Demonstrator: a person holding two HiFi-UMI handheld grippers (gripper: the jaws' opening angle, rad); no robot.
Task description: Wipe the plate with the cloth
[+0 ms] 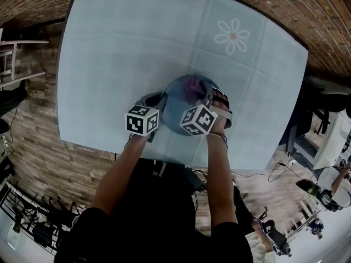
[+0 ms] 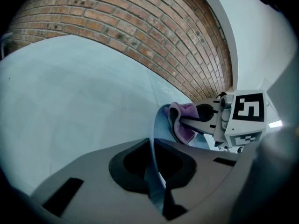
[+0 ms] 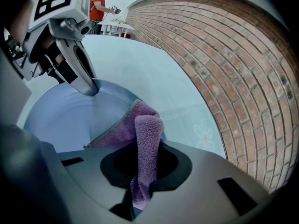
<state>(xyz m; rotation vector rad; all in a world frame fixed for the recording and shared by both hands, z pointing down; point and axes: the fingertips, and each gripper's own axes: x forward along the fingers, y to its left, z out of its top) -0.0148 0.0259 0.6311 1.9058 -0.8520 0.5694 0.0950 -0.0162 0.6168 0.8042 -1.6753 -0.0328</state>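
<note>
Pinching plate [image 3: 65, 120] rim: left tongs [image 2: 156, 185] | right tongs [image 3: 140, 190] clamp cloth [image 3: 147, 143], lying on plate

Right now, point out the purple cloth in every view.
Head view: cloth at centre, a faint purple patch on the plate.
Left gripper view: cloth right of centre, against the plate.
Right gripper view: cloth lower centre, pinched between the jaws.
Shared landmark: the blue plate.
</note>
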